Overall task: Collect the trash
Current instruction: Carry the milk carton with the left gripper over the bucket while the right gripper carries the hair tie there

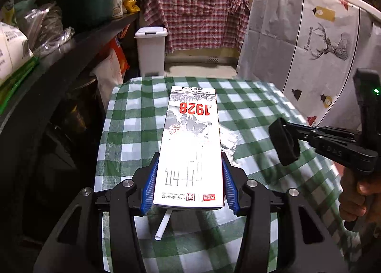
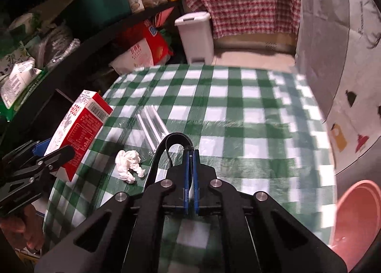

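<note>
In the left wrist view, the left claw (image 1: 189,177) clamps a white and red milk carton (image 1: 191,144) at frame centre, a white straw (image 1: 163,225) poking out below it, over the green-checked surface (image 1: 250,110). Only the right wrist view shows a crumpled white tissue (image 2: 129,164) lying lower left of centre, a clear plastic wrapper (image 2: 152,127) above it, and the right claw (image 2: 190,156) pinched shut on something thin and pale that I cannot identify.

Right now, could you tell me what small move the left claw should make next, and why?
Probably carry the milk carton toward the pink tub: the left claw grips it, the tub stands open beside the table, and the white bin's lid looks shut.
</note>
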`<move>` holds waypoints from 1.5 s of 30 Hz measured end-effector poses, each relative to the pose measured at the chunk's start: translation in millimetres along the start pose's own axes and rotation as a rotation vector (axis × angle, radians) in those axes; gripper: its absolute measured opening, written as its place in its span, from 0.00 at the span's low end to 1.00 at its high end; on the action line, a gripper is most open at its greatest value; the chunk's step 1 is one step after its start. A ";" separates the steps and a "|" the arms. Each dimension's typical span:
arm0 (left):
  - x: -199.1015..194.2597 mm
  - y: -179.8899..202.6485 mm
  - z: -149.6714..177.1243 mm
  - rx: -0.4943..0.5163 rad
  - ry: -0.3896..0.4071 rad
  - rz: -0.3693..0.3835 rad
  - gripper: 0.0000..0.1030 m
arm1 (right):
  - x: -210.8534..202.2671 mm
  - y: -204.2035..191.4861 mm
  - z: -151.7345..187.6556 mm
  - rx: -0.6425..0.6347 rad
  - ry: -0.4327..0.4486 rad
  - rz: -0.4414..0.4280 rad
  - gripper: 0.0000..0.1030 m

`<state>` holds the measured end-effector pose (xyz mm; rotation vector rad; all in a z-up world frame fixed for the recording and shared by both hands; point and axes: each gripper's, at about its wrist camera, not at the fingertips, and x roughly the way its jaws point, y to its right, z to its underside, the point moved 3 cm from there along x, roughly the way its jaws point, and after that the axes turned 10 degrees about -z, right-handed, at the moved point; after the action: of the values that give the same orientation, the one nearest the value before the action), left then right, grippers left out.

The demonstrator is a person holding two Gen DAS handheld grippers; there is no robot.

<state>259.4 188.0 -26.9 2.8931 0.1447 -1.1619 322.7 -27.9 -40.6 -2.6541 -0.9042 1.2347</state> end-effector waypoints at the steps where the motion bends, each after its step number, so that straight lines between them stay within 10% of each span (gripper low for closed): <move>1: -4.9 1.6 -1.3 -0.007 0.003 0.001 0.46 | -11.3 -1.5 -0.3 -0.013 0.010 0.007 0.03; 26: -126.3 92.2 -4.2 -0.035 0.073 -0.017 0.46 | -246.6 8.2 29.2 -0.066 0.296 0.122 0.03; 45: -118.8 186.1 16.3 0.043 0.090 0.037 0.46 | -272.3 89.9 72.3 0.020 0.322 0.306 0.03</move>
<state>180.2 -7.4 40.5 2.9725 0.0688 -1.0432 177.1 -261.8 67.0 -2.9333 -0.4499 0.8115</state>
